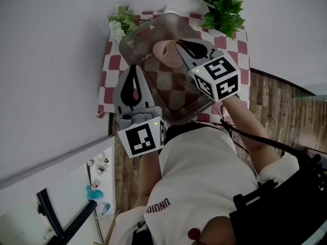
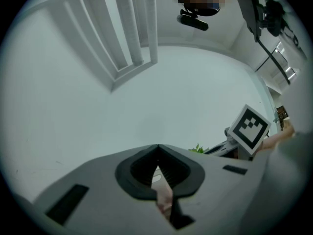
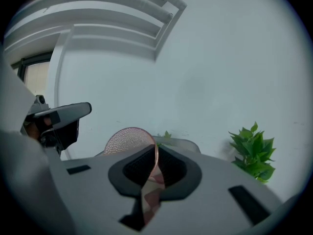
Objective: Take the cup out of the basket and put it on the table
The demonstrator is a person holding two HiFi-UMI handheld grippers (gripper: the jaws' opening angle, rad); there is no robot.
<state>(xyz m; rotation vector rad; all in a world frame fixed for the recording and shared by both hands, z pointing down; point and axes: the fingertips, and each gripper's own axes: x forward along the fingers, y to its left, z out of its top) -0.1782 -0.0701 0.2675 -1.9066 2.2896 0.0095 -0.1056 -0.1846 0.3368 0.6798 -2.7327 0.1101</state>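
Note:
A pink cup (image 1: 166, 52) hangs tilted over the translucent brown basket (image 1: 137, 41), which stands on the checkered table (image 1: 109, 80). My right gripper (image 1: 180, 47) is shut on the cup's rim. In the right gripper view the cup's dotted wall (image 3: 127, 141) sticks up left of the jaws (image 3: 155, 153), with the basket's rim (image 3: 183, 142) just behind it. My left gripper (image 1: 134, 69) is over the basket's left side. Its jaws (image 2: 157, 153) stand together, and no object shows between them.
A leafy green plant (image 1: 223, 9) stands at the table's far right corner and shows in the right gripper view as the plant (image 3: 253, 153). A paler flowering plant (image 1: 121, 22) is at the far left. White wall lies behind the table, wood floor (image 1: 276, 101) to the right.

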